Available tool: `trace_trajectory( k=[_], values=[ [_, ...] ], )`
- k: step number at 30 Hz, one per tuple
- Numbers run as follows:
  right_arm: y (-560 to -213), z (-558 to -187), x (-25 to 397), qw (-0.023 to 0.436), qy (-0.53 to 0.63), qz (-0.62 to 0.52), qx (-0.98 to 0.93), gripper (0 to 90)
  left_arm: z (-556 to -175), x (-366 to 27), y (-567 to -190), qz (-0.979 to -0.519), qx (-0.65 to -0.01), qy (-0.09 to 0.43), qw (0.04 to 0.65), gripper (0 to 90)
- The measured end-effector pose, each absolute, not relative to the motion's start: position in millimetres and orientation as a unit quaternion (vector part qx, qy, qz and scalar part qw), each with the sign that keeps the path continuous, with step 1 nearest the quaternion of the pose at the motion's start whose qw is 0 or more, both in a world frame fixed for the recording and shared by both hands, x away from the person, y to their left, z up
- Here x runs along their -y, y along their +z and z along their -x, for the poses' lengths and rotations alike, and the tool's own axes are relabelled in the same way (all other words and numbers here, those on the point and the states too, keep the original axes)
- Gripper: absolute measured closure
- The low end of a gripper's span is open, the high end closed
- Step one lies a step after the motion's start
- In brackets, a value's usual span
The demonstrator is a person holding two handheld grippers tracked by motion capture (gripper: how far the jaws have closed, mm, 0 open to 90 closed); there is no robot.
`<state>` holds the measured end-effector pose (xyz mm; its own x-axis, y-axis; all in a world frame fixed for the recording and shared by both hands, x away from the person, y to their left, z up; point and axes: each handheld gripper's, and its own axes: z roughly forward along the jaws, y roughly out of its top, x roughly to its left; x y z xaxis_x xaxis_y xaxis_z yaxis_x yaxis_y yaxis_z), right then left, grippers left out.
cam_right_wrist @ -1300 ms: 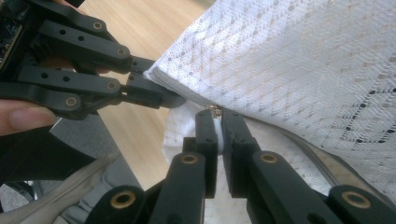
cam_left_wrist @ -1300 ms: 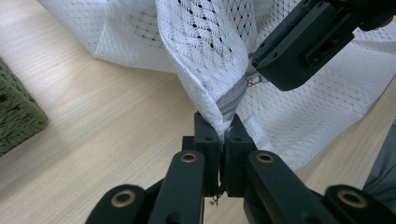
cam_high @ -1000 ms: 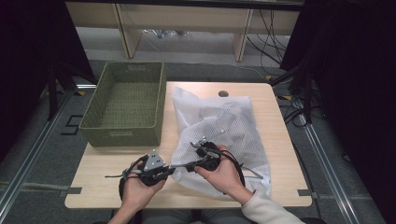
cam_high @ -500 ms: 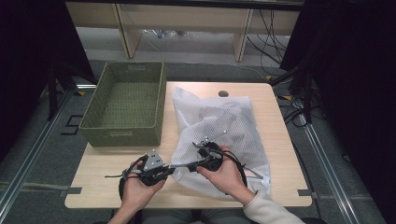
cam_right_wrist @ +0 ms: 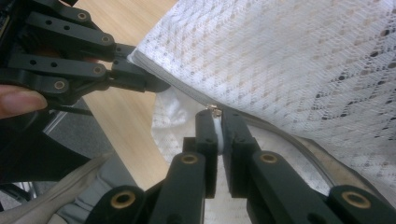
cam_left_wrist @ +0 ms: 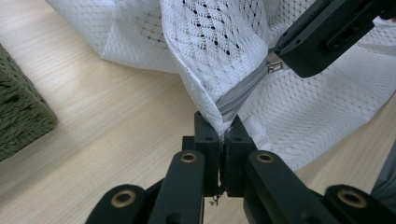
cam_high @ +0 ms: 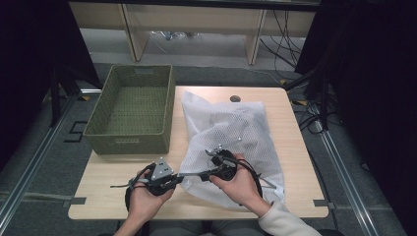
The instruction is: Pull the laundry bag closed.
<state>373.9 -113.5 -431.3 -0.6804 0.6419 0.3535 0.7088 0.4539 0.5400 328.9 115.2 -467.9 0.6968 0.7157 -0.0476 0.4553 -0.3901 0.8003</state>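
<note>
The left claw (cam_left_wrist: 223,140) is clenched on the near corner of the mesh bag (cam_high: 236,132), right at the end of its zip (cam_left_wrist: 243,91). The right claw (cam_right_wrist: 218,128) is clamped on the zip pull (cam_left_wrist: 274,63), which sits a short way along the track from that corner. In the high view the two claws meet at the table's (cam_high: 108,196) 6 o'clock edge, the left claw (cam_high: 178,178) at about 7 o'clock and the right claw (cam_high: 206,169) just beside it, over the bag's near corner.

To do this well, I judge the left claw should hold the corner firm and pull lightly toward 9 o'clock so the track stays taut and straight. The right one should draw the pull along the line of the teeth, not up or sideways, or the loose mesh may bunch and jam the slider.

The bag lies from 6 toward 12 o'clock on the table's right half; crumpled pale things show dimly through the mesh, too blurred to name. The green woven basket (cam_high: 133,142) at 10 o'clock holds nothing that I can see.
</note>
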Motion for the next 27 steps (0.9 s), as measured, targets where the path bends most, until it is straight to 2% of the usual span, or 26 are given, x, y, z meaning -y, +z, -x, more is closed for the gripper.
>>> trace_trajectory(
  k=[27],
  values=[
    [-432, -372, 126, 0.049, -0.339, 0.409, 0.846, 86.9, -331, -119, -468, -0.822, -0.351, 0.161, 0.419, 86.9]
  ],
)
